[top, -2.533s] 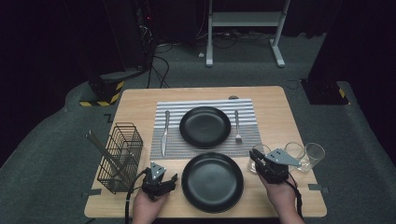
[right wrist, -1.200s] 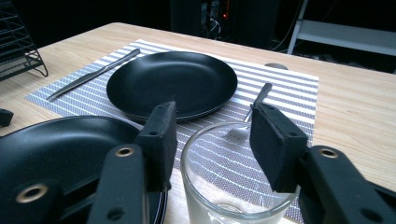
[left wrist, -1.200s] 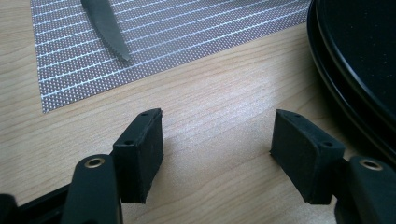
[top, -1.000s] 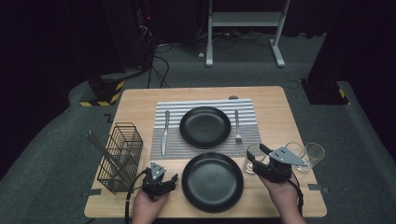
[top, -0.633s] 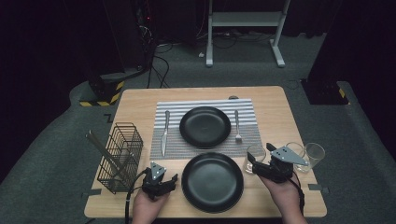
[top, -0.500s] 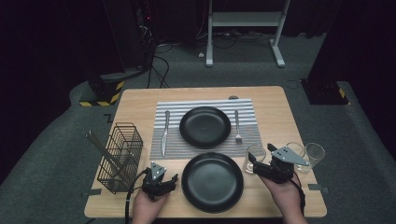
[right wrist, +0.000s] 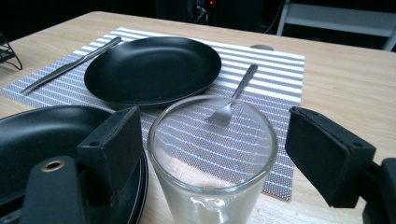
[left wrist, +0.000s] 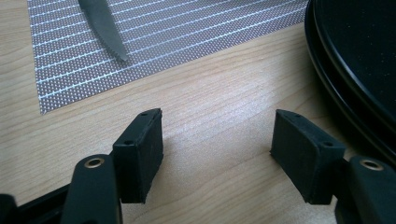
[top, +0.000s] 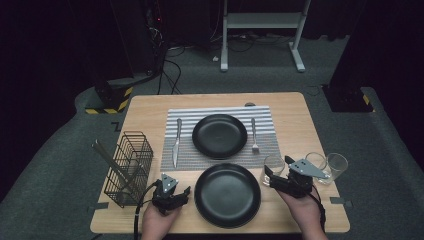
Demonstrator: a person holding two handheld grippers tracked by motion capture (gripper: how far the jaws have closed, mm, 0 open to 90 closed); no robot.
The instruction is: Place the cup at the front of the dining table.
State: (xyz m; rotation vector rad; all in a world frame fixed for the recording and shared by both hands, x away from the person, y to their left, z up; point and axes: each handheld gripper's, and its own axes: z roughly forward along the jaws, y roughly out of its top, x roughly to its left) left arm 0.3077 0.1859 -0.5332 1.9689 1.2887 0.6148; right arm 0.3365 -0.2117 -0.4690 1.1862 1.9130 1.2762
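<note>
A clear drinking glass (right wrist: 212, 158) stands upright on the wood between the jaws of my right gripper (right wrist: 215, 130). The jaws have just been opening, and a thin gap shows on each side of the glass. From above, this glass (top: 273, 165) sits just off the striped placemat's (top: 220, 112) front right corner, with the right gripper (top: 278, 170) around it. My left gripper (left wrist: 218, 128) rests open over bare wood with nothing between its pads. It lies left of the front black plate (top: 227, 194), seen in the high view as the left gripper (top: 181, 194).
A second black plate (top: 219, 136) sits on the placemat between a knife (top: 176, 142) and a fork (top: 254, 134). Two more glasses (top: 337, 165) stand behind my right hand. A wire basket (top: 127, 167) stands at the front left of the table (top: 150, 107).
The glass has shifted a little left from the row of glasses to the placemat's corner. The right gripper's jaws have spread away from it. The left hand has stayed still.
</note>
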